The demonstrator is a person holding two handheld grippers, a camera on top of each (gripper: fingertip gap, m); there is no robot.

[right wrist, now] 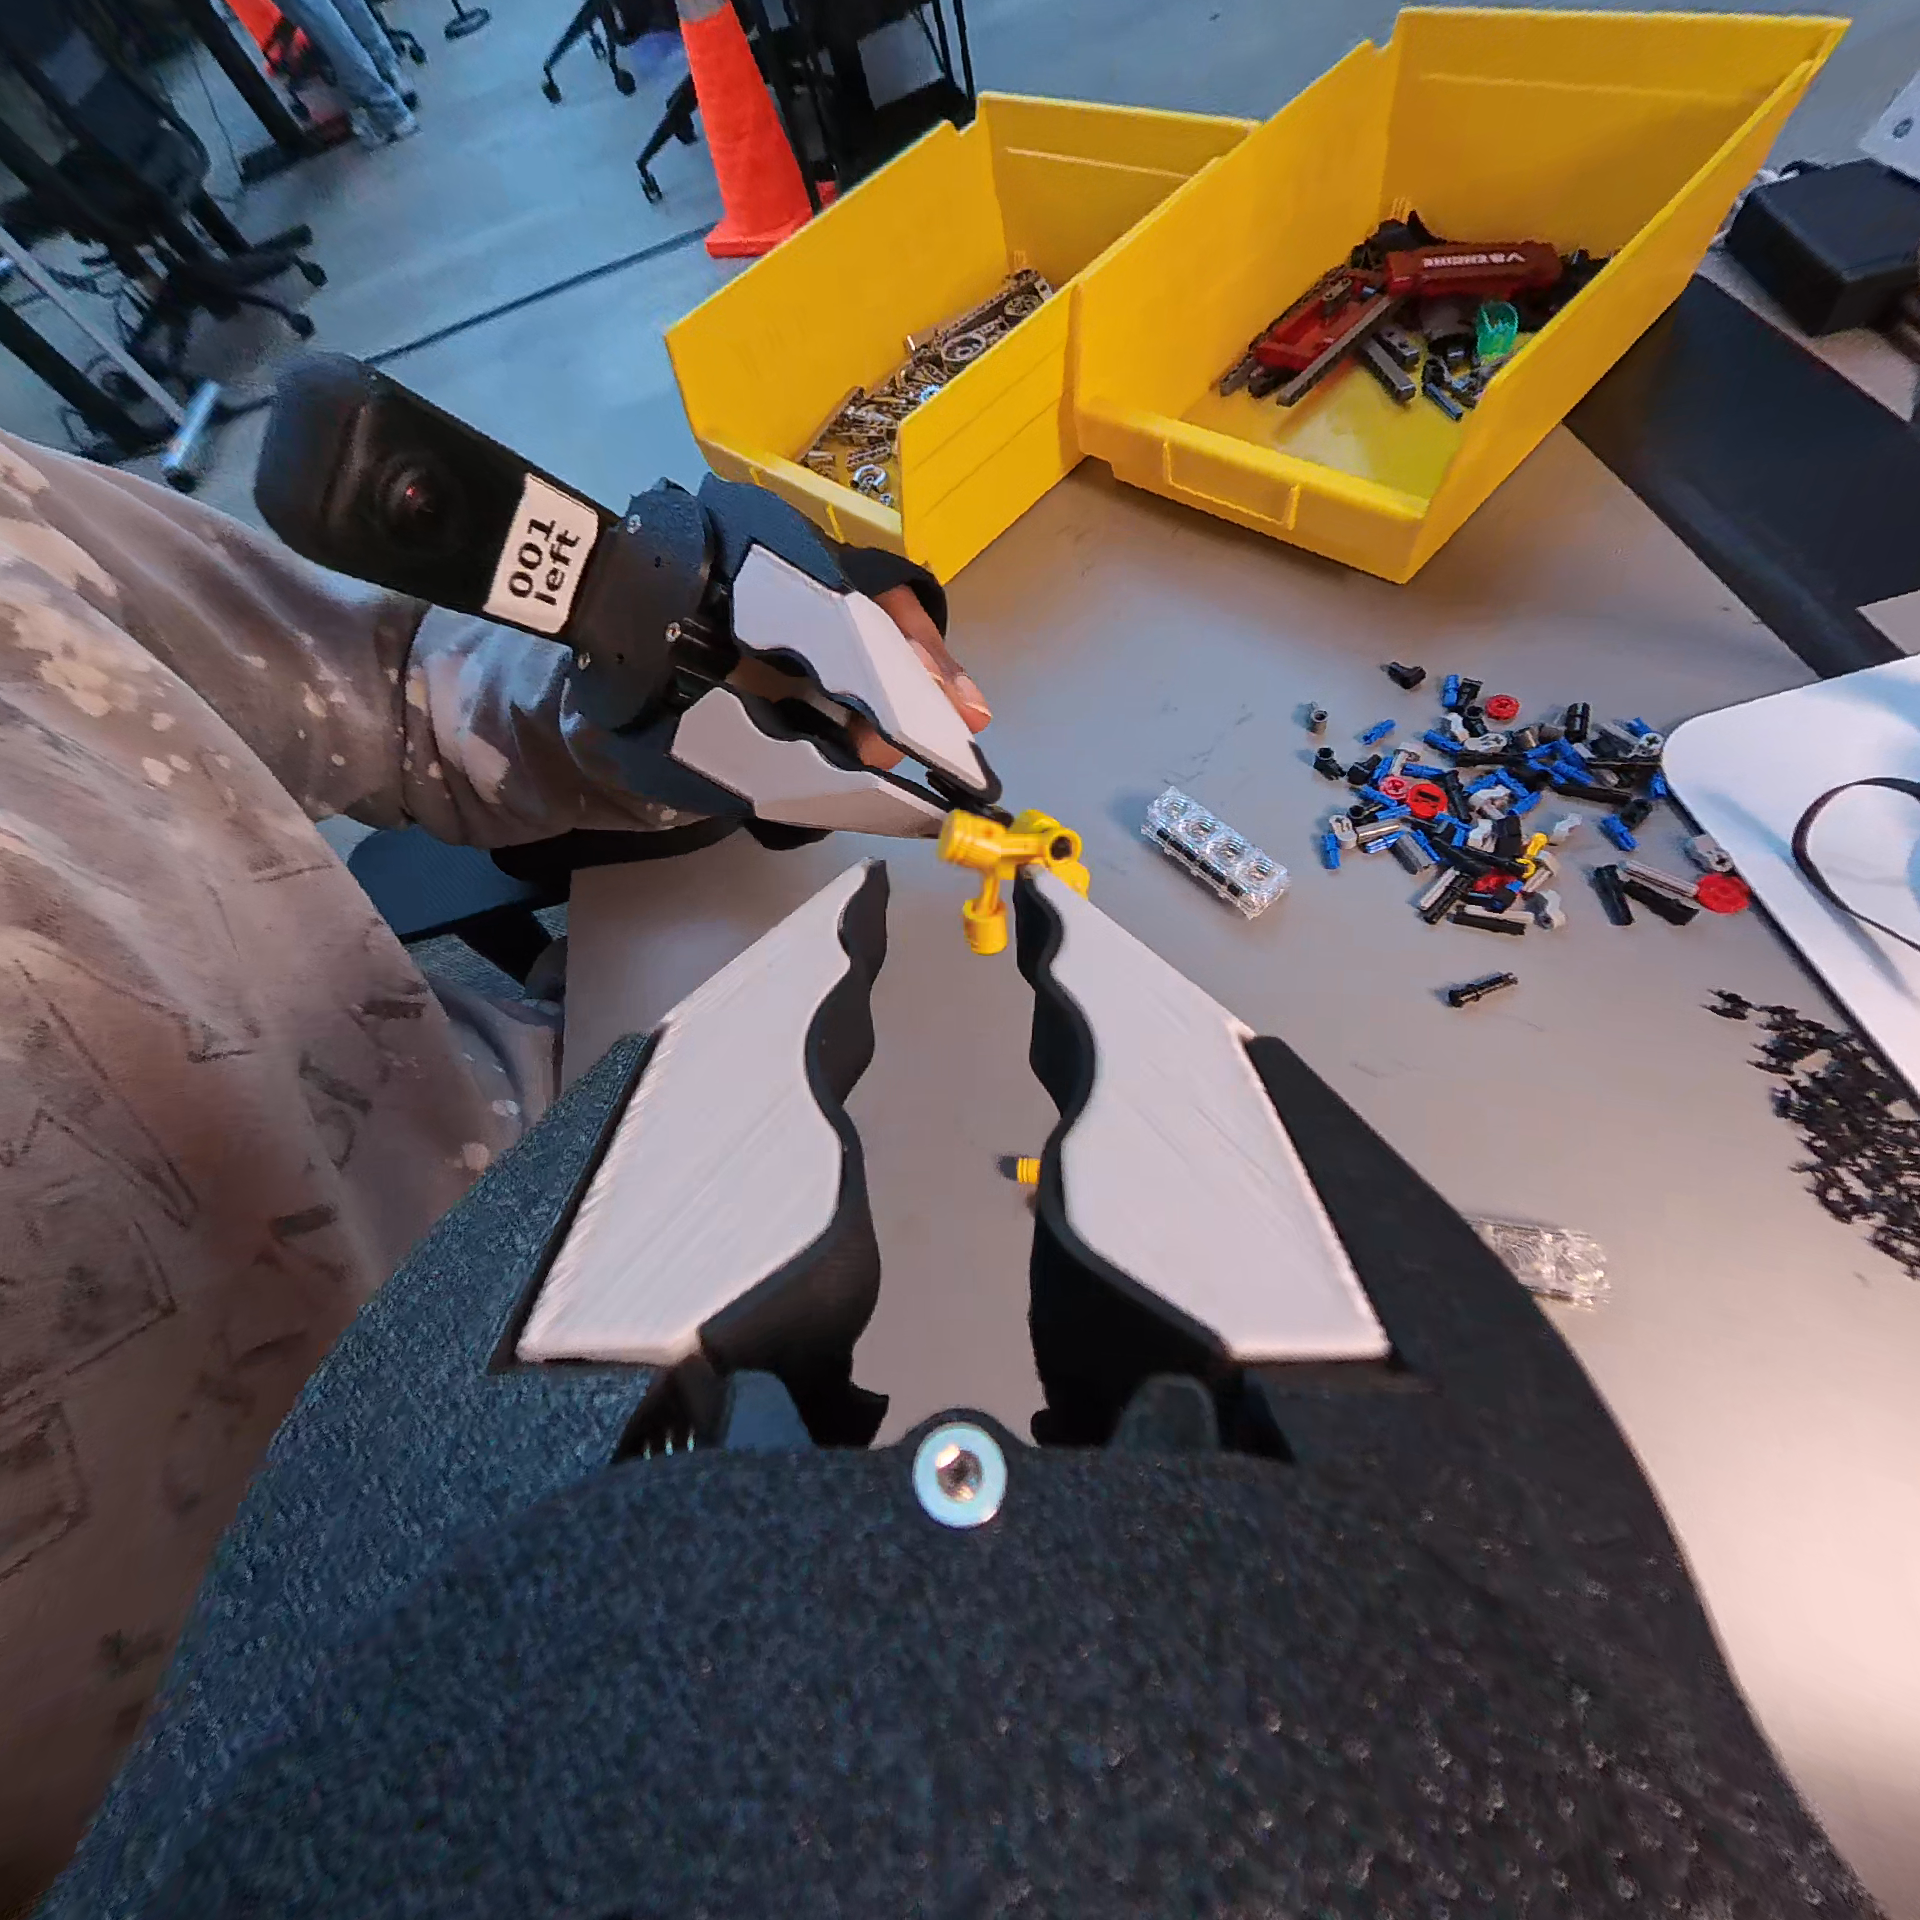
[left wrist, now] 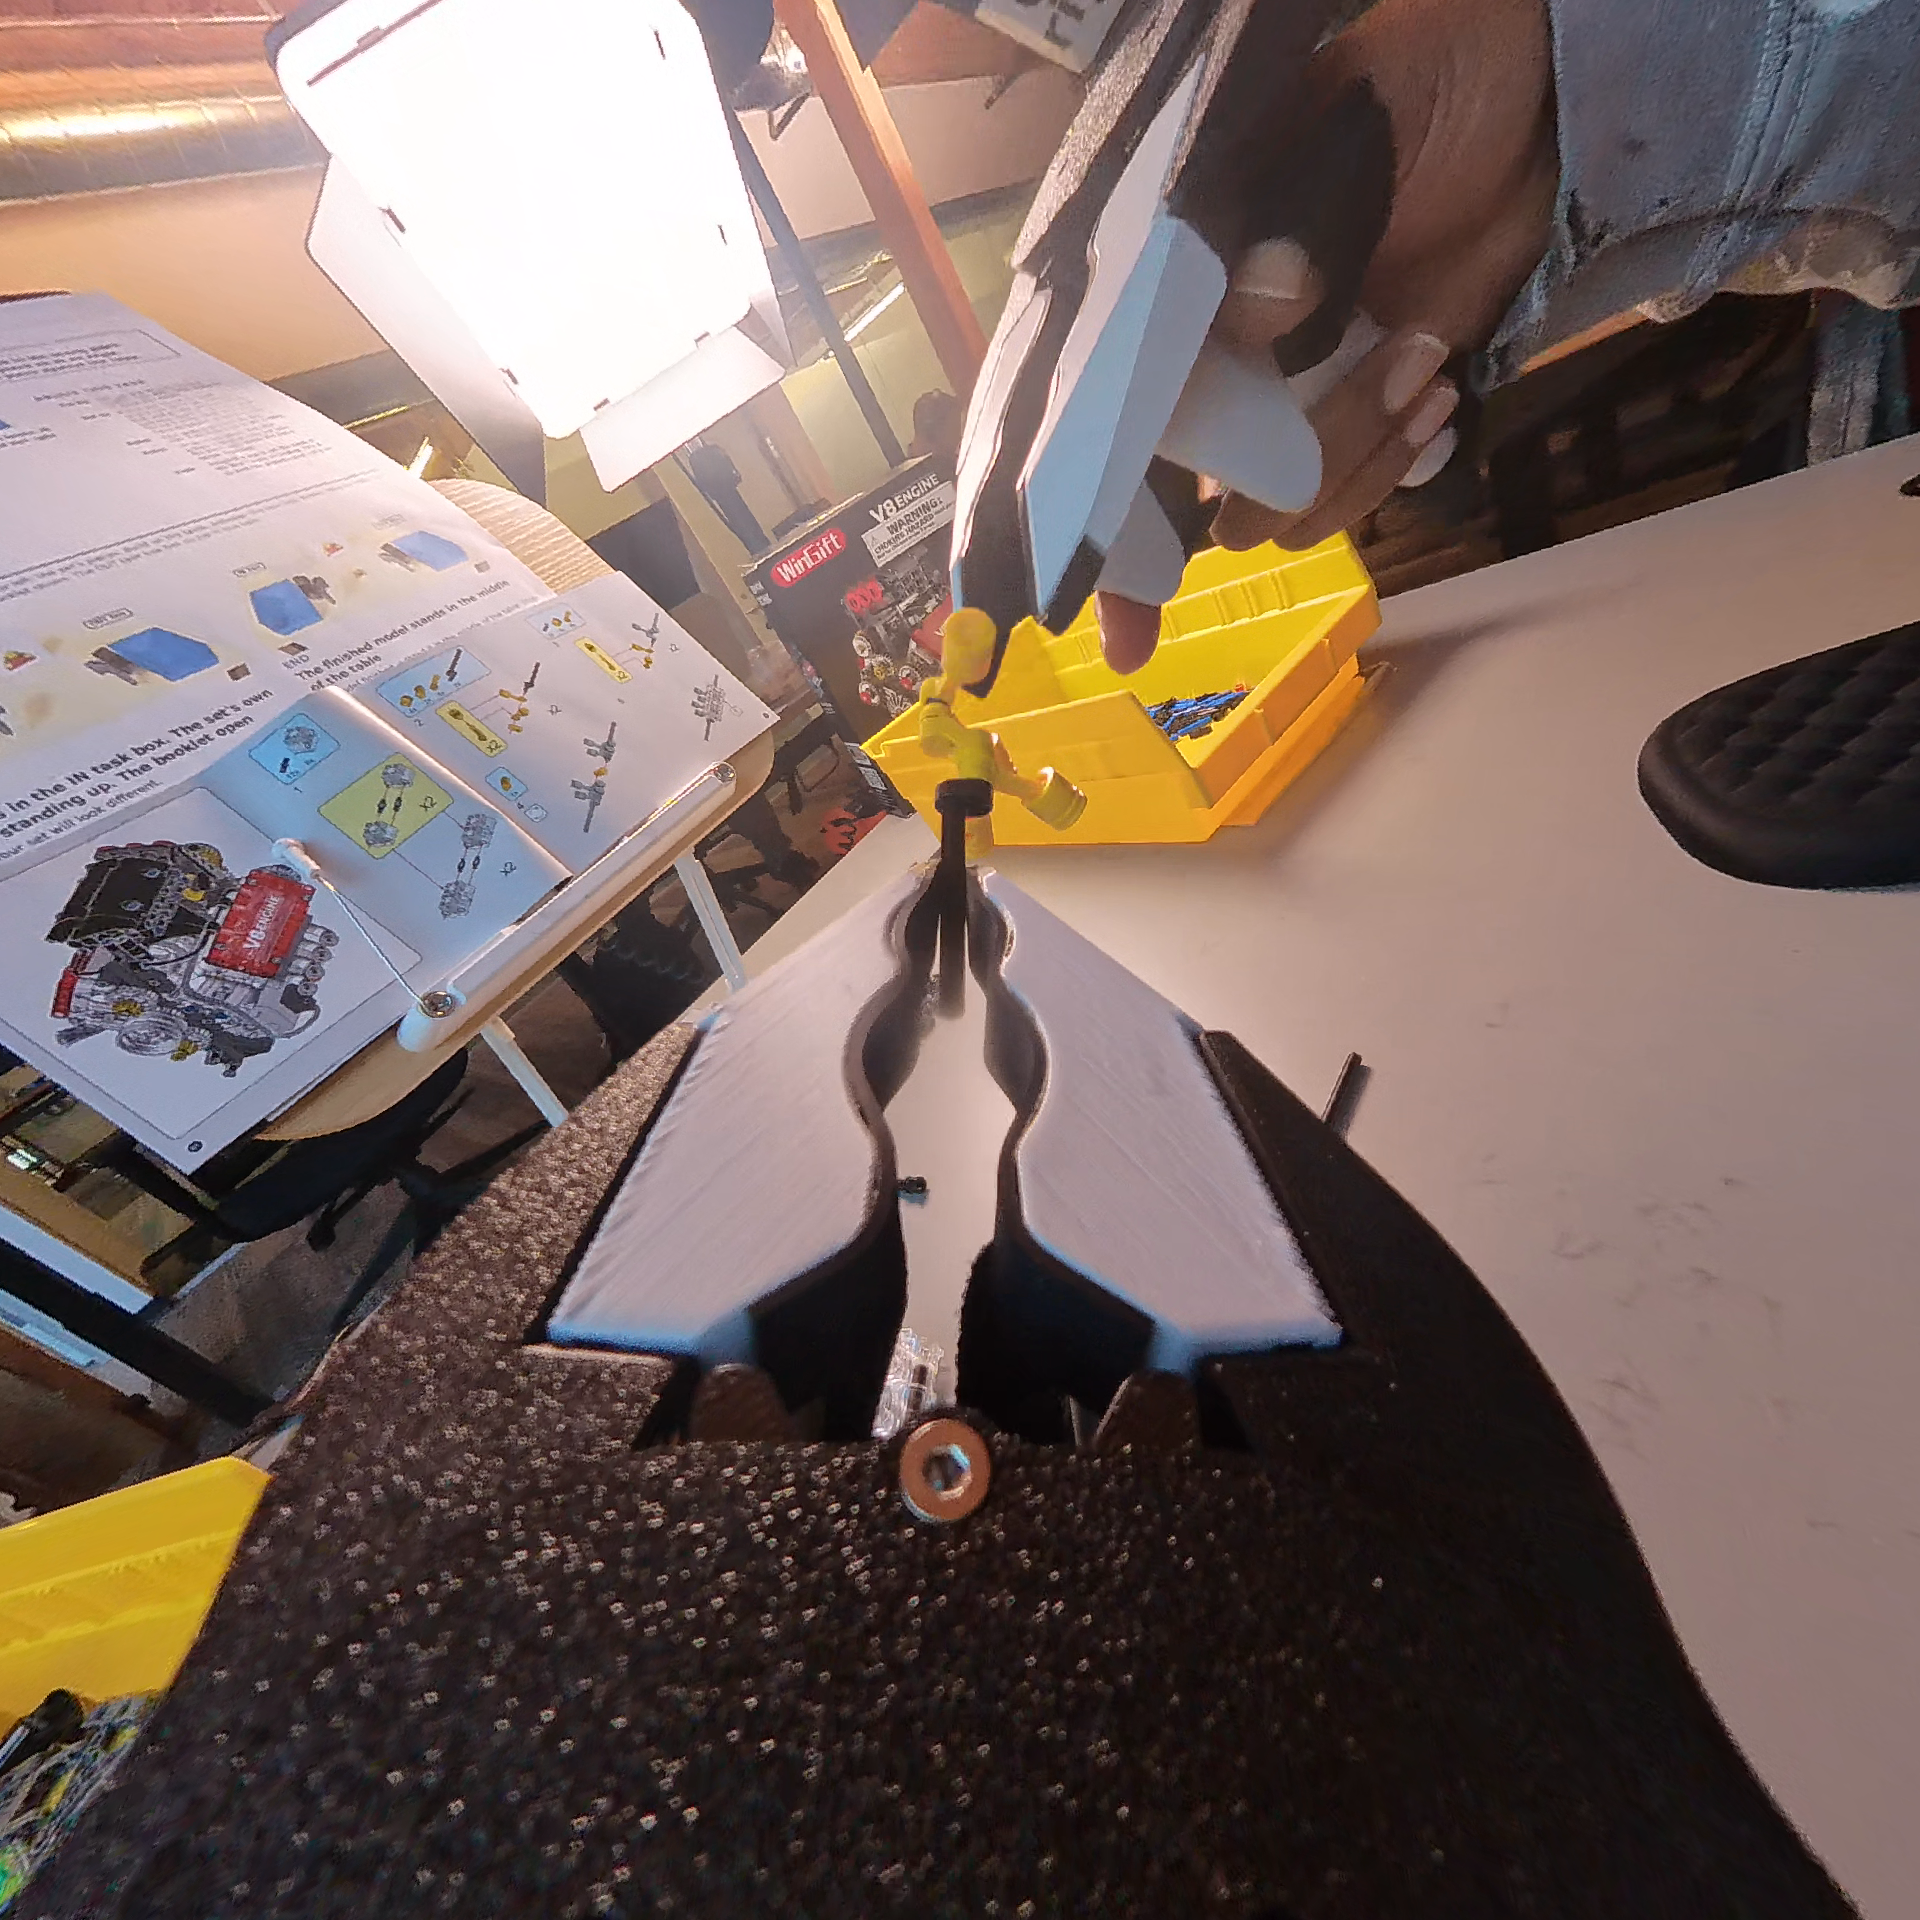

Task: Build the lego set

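Fingers of your left gripper [left wrist: 951,894] are pinched tight on a black axle [left wrist: 951,914], which carries the yellow piece [right wrist: 1013,857] at its far tip, above the table [right wrist: 1143,644]. Your right gripper [right wrist: 951,883] is spread apart, one finger touching the yellow piece's side and gripping nothing. I judge the main risk is the piece twisting or sliding off the thin axle if you close off-centre, since only that narrow shaft holds it. At two o'clock in the right wrist view lies a loose pile [right wrist: 1496,810] of small parts, with a clear brick [right wrist: 1216,852] nearer; two yellow bins [right wrist: 1247,416] stand at twelve to one. A dropped piece could roll among them.
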